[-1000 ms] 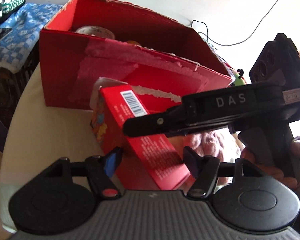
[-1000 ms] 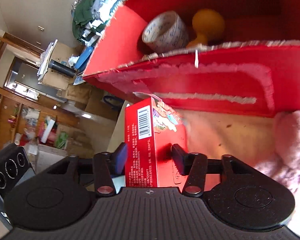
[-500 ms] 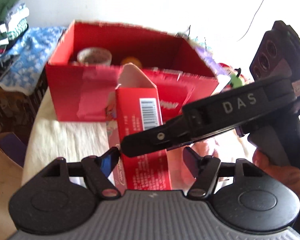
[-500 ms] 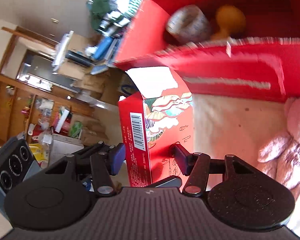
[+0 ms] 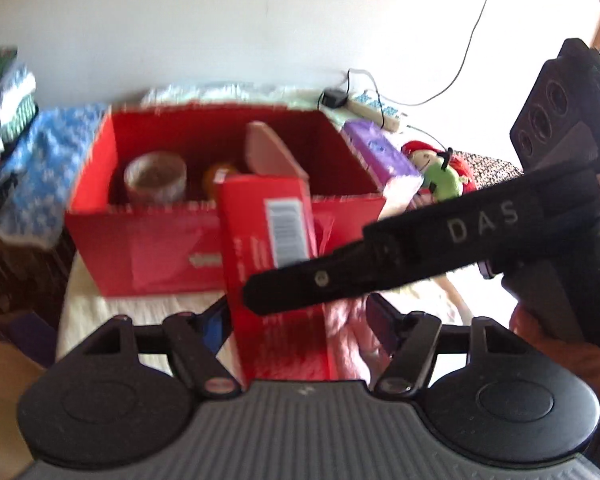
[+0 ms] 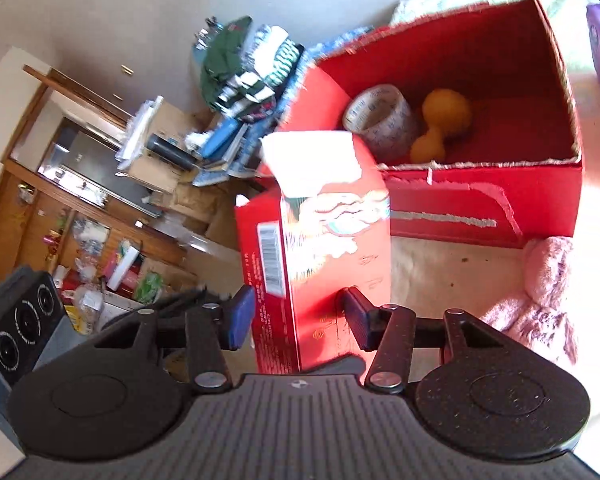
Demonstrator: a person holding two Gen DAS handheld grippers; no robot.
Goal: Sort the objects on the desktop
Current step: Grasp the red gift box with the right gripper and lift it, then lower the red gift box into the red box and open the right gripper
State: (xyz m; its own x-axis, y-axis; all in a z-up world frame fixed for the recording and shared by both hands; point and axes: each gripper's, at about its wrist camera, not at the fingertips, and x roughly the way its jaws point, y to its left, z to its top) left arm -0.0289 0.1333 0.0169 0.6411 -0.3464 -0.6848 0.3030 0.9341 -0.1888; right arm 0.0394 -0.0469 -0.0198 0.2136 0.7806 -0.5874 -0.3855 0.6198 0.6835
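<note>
A small red carton [image 6: 320,248] with a barcode and an open top flap is clamped in my right gripper [image 6: 296,316] and held upright in the air before the big red box [image 6: 488,216]. The carton also shows in the left wrist view [image 5: 272,248], with the right gripper's finger [image 5: 320,280] across it. My left gripper [image 5: 300,320] is open; the carton stands between its fingers, left pad close to it, right pad apart. The red box [image 5: 148,252] holds a tape roll [image 6: 380,120] and an orange toy [image 6: 444,120].
A pink fluffy cloth [image 6: 540,300] lies on the cream tabletop [image 6: 440,272] right of the carton. A purple pack [image 5: 380,152], a green and red plush doll [image 5: 440,172] and a power strip [image 5: 376,108] lie right of the box. Folded clothes [image 6: 248,64] are stacked beyond the table.
The carton has gone from lying tilted on the table to upright and lifted higher, level with the red box's rim. Both grippers rose with it, showing more of the box's inside.
</note>
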